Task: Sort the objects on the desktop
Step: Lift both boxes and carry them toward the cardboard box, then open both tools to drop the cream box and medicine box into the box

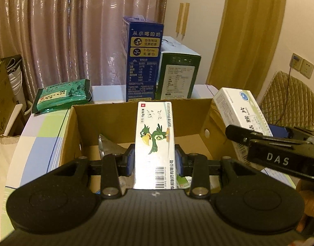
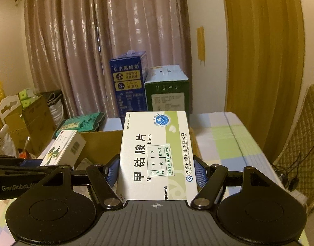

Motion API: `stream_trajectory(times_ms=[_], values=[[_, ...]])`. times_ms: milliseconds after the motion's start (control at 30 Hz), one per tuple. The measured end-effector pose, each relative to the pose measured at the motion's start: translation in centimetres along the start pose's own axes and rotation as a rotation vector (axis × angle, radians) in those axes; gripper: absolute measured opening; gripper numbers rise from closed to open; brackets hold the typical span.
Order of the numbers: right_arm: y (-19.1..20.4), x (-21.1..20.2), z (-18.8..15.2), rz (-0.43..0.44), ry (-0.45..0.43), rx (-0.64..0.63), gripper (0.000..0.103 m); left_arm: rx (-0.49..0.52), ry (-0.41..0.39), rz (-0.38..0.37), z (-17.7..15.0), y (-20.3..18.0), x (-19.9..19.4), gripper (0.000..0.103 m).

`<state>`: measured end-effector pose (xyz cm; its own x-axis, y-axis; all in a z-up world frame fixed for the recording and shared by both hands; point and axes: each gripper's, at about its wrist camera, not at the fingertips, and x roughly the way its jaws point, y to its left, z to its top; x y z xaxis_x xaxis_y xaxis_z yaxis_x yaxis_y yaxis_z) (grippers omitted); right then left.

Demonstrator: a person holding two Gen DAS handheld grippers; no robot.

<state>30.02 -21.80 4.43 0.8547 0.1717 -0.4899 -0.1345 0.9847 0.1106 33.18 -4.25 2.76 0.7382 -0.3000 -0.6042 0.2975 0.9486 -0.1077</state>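
My left gripper (image 1: pixel 154 160) is shut on a narrow white medicine box with a green parrot (image 1: pixel 154 139), held above the open cardboard box (image 1: pixel 206 112). My right gripper (image 2: pixel 157 174) is shut on a wider white medicine box with black characters (image 2: pixel 154 153). That wider box (image 1: pixel 241 106) and the black right gripper body (image 1: pixel 275 153) show at the right of the left wrist view. The parrot box (image 2: pixel 64 149) and the left gripper (image 2: pixel 17 172) show at the left of the right wrist view. Inside the cardboard box lie a silver packet (image 1: pixel 109 147) and other items, partly hidden.
A blue milk carton (image 1: pixel 142 61) and a green carton (image 1: pixel 177 75) stand behind the cardboard box. A green tea packet (image 1: pixel 62 96) lies on the checked tablecloth (image 1: pixel 40 139) at the back left. Curtains hang behind; a quilted chair (image 1: pixel 288 98) is at right.
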Motion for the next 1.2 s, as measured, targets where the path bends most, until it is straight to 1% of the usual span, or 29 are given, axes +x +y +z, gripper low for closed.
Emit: stream_trajectory(times_ms=[100, 367, 433, 467, 500, 733, 933, 967, 1000, 1033, 1200], values=[[0.2, 1.0, 0.2, 0.002, 0.004, 0.004, 0.068, -0.012, 0.002, 0.003, 0.0, 0.5, 0.8, 0.033], [0.3, 2.5, 0.0, -0.006, 0.025, 0.003, 0.068, -0.08, -0.021, -0.015, 0.2, 1.7, 2.3, 0.033], [0.1, 2.8, -0.1, -0.011, 0.028, 0.006, 0.068, -0.098, -0.047, -0.033, 0.3, 1.8, 2.6, 0.033], [0.0, 3.0, -0.2, -0.013, 0.031, 0.008, 0.068, -0.103, -0.056, -0.036, 0.2, 1.9, 2.6, 0.037], [0.0, 3.0, -0.3, -0.014, 0.034, 0.01, 0.068, -0.102, -0.051, -0.03, 0.3, 1.9, 2.7, 0.039], [-0.1, 3.3, -0.5, -0.01, 0.042, 0.019, 0.068, -0.095, -0.029, -0.001, -0.1, 2.5, 2.5, 0.039], [-0.1, 3.6, -0.7, 0.001, 0.016, 0.022, 0.068, -0.084, -0.029, -0.005, -0.5, 2.4, 2.2, 0.039], [-0.2, 3.7, -0.8, -0.001, 0.011, 0.019, 0.073, -0.084, -0.027, -0.005, -0.5, 2.5, 2.3, 0.039], [-0.2, 3.9, -0.8, -0.011, 0.016, 0.022, 0.085, -0.084, -0.025, -0.004, -0.6, 2.5, 2.3, 0.039], [-0.5, 3.8, -0.9, -0.011, 0.01, 0.036, 0.088, -0.084, -0.023, -0.002, -0.6, 2.6, 2.4, 0.039], [-1.4, 3.4, -0.8, -0.024, -0.012, 0.06, 0.089, -0.085, -0.024, 0.002, -0.9, 3.1, 2.1, 0.04]])
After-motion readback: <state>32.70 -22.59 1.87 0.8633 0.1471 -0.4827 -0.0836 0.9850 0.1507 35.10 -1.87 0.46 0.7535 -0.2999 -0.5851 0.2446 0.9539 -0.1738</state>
